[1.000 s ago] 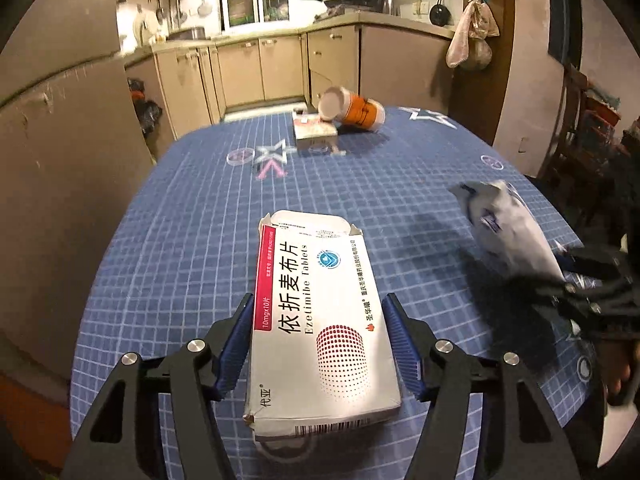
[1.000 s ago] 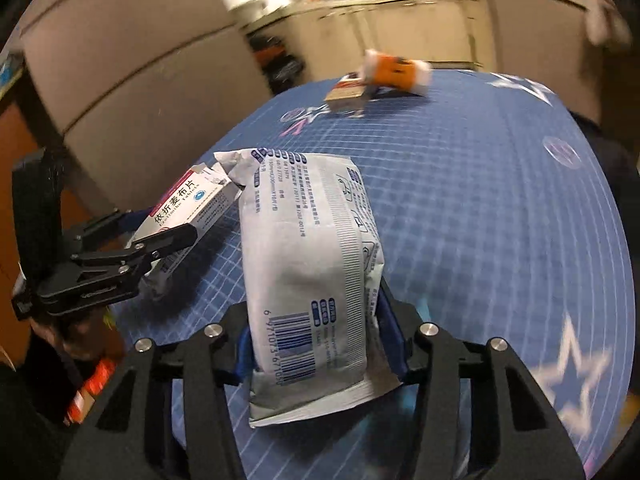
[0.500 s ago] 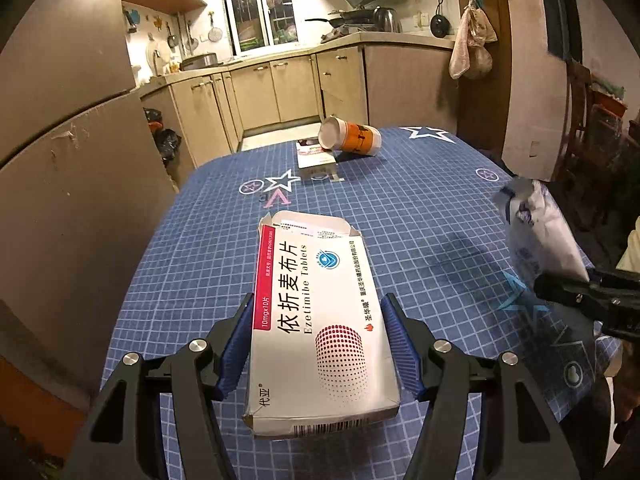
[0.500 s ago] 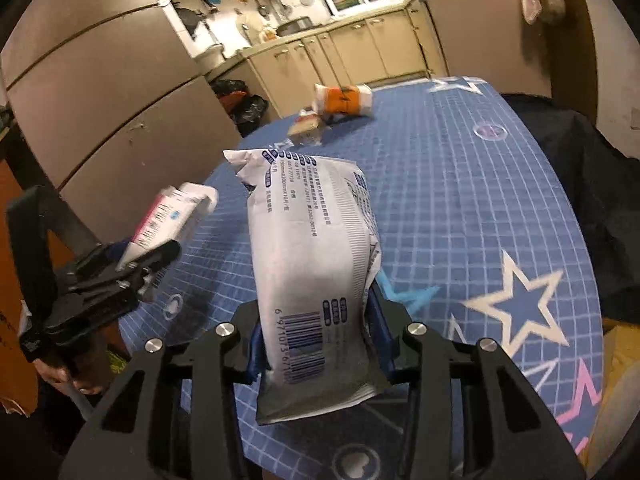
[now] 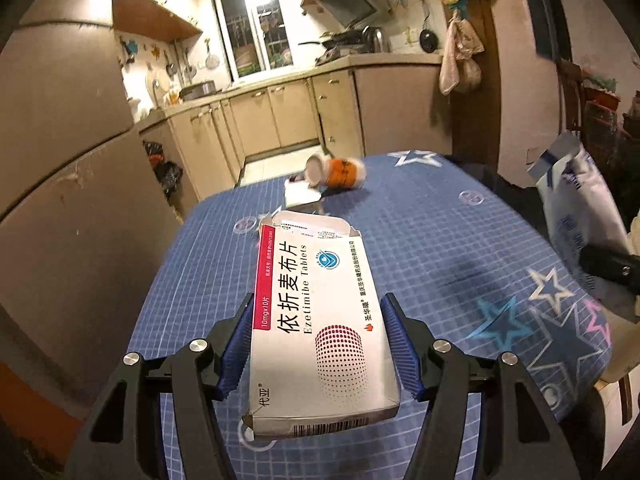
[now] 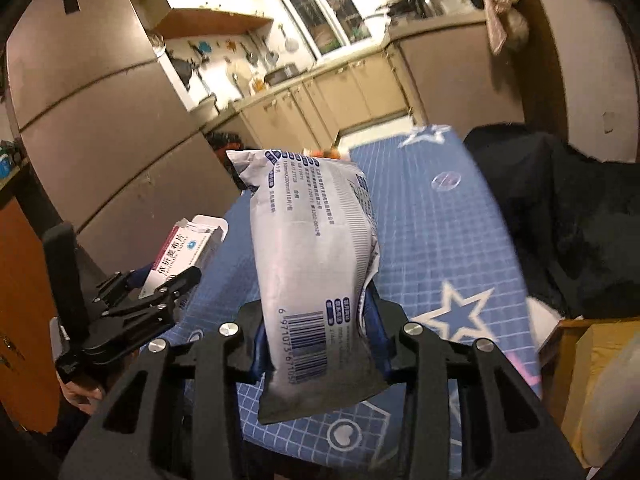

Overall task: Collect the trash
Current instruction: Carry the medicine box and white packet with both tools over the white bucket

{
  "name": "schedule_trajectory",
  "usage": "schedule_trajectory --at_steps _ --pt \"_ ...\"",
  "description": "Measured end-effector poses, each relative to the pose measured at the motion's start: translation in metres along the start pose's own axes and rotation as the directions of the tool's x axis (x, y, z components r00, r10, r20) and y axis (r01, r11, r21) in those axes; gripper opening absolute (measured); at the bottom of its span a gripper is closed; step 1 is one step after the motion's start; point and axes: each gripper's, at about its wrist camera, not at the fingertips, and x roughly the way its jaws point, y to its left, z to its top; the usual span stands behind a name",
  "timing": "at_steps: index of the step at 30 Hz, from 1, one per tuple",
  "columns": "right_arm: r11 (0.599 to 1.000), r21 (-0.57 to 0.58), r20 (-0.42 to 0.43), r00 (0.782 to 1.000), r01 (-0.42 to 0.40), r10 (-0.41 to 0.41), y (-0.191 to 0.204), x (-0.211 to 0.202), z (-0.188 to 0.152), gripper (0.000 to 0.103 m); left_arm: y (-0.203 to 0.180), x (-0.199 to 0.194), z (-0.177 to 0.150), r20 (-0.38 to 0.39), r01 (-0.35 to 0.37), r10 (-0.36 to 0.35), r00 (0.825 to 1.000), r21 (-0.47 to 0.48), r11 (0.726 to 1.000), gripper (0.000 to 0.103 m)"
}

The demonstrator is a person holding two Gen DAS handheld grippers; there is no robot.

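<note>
Left wrist view: left gripper [image 5: 318, 344] is clamping the white tablet box [image 5: 316, 320] by its long sides, blue pads [image 5: 234, 344] pressing on both edges. The box is sitting lifted clear of the blue checked tablecloth [image 5: 420, 240], its open flap pointing to 12 o'clock. At 12 o'clock beyond the flap, an orange cup [image 5: 338, 170] is lying on its side on the cloth, touching a small flat packet [image 5: 300, 196] just at its 7 o'clock. At 3 o'clock, the white pouch [image 5: 576, 208] is standing up at the frame edge with the dark tip of the right gripper [image 5: 608, 268] across its lower part. Kitchen cabinets [image 5: 280, 116] are running along the far wall at 12 o'clock.

Right wrist view: right gripper [image 6: 320, 340] is pinching the white pouch [image 6: 316, 264] at its barcode end. Jaws have just been closing narrower, with the pouch between them and creasing at the pads. The pouch is pointing up to 12 o'clock, off the tablecloth [image 6: 440, 240]. At 9 o'clock, the left gripper [image 6: 160, 284] is holding the tablet box [image 6: 184, 252], also above the table edge; a hand [image 6: 80, 392] is showing under it at 8 o'clock. A dark cloth [image 6: 560, 216] is lying at 3 o'clock beside the table. The orange cup is barely peeking out behind the pouch top; too hidden to place.
</note>
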Motion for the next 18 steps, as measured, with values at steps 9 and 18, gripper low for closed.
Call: schedule_trajectory --at_steps 9,18 --pt "0.997 0.039 0.118 0.990 0.068 -0.072 -0.025 -0.068 0.003 0.038 -0.053 -0.022 0.034 0.087 0.069 -0.075 0.993 0.073 0.995 0.063" --pt "0.978 0.113 0.241 0.951 0.173 -0.196 -0.059 -0.147 -0.004 0.038 -0.134 -0.046 0.062 0.149 0.171 -0.199 0.969 0.180 0.969 0.063"
